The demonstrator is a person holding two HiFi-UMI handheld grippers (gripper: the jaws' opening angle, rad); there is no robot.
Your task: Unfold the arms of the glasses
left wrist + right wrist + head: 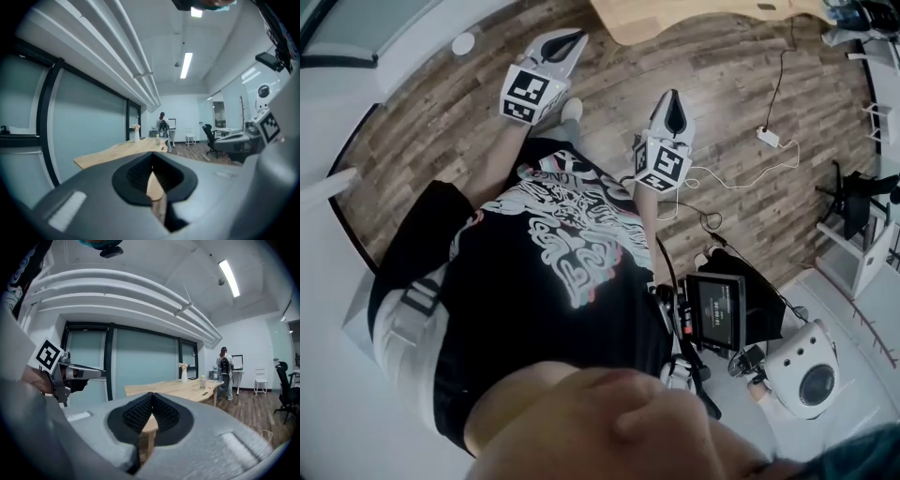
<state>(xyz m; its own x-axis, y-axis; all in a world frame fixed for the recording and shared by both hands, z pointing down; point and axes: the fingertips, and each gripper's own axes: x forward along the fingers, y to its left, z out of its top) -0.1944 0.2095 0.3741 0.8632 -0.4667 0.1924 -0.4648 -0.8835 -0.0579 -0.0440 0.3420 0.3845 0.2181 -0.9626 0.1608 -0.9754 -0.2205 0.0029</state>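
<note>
No glasses show in any view. In the head view both grippers are held out in front of my black printed shirt [572,253], over a wood plank floor [441,112]. The left gripper [565,44] is shut, its white jaws pressed together with nothing between them. The right gripper [673,105] is shut and empty too. In the left gripper view the dark pads [140,173] of the left gripper [152,161] meet at the tip. The right gripper [150,399] looks the same in its own view, where the left gripper [89,373] shows at the left edge.
A long wooden table [187,387] with a vase [183,373] and a bottle [202,382] stands ahead; its edge [675,19] tops the head view. A person [225,364] stands far off. A power strip [767,138] with cables, a black screen [717,309] and an office chair [211,138] are to the right.
</note>
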